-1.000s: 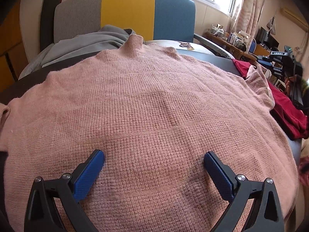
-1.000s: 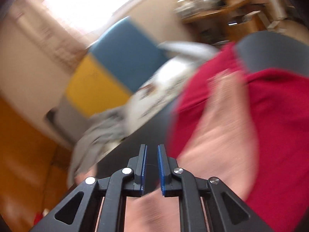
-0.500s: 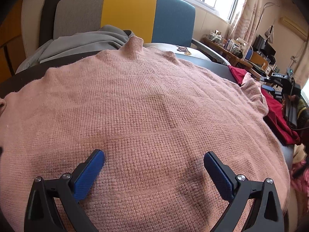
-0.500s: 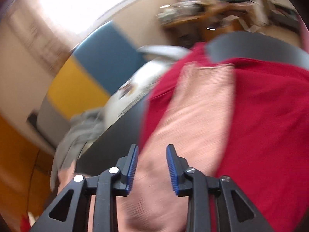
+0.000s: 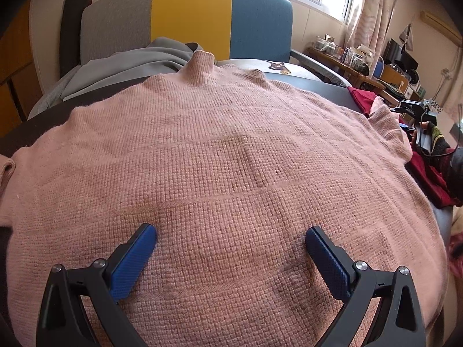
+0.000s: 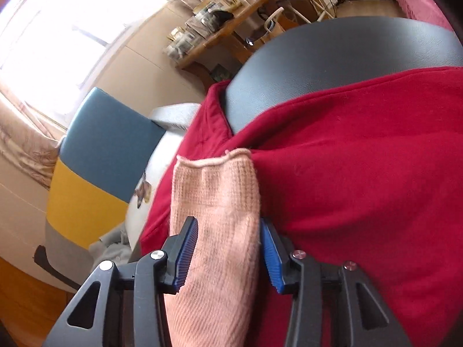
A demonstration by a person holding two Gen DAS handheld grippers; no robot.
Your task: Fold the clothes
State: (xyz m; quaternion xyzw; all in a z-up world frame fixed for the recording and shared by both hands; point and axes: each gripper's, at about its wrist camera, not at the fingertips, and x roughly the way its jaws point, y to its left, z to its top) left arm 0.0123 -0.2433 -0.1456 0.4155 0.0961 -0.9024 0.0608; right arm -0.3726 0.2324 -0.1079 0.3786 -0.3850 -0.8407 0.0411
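A pink knit sweater (image 5: 231, 150) lies spread flat across the dark table, its collar toward the chair. My left gripper (image 5: 230, 230) hovers open low over the sweater's body, its blue pads wide apart with nothing between them. In the right wrist view the sweater's sleeve (image 6: 214, 185) lies on top of a red garment (image 6: 361, 159). My right gripper (image 6: 228, 224) straddles that sleeve just behind its cuff. Its jaws are opening, with one pad on each side of the sleeve and neither squeezing it.
A chair (image 5: 191, 20) with a grey, yellow and blue back stands behind the table, and a grey garment (image 5: 124, 63) is draped at its foot. The red garment (image 5: 428, 170) covers the right end of the dark table (image 6: 332, 57). A cluttered desk (image 5: 347, 57) stands along the window wall.
The right gripper swung down onto the pink sleeve, rolled, and its jaws went from nearly shut to apart around the sleeve. The left gripper stayed where it was, open.
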